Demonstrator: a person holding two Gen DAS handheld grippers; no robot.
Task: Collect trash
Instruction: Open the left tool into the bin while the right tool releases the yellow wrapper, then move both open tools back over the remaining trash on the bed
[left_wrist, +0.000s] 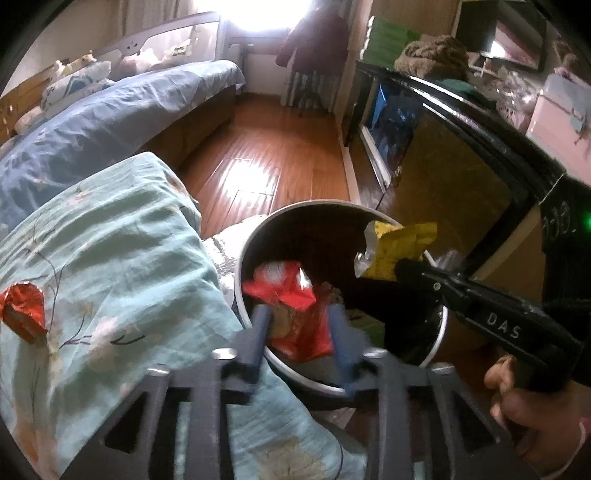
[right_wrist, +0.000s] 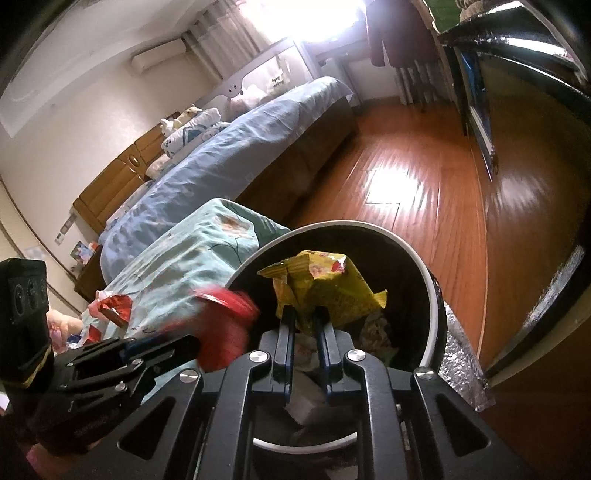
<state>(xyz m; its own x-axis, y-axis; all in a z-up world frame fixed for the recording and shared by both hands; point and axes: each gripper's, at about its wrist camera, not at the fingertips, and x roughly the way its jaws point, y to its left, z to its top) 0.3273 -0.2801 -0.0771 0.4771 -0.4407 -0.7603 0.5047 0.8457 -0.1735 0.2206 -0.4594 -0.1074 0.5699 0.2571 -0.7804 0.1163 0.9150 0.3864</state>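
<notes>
The bin (left_wrist: 439, 332) stands on the floor (left_wrist: 266, 147), just beside the quilt (left_wrist: 110, 258), which lies to its left. One wrapper (left_wrist: 291, 295) is inside the bin, between the parted fingers of the left gripper (left_wrist: 301, 328). A second wrapper (right_wrist: 325, 288) hangs over the bin opening, clamped in the right gripper (right_wrist: 304, 317). A third wrapper (left_wrist: 24, 310) lies on the quilt, well apart from the bin. The bed (left_wrist: 92, 122) extends behind the quilt. A cabinet (left_wrist: 443, 166) stands right of the bin.
</notes>
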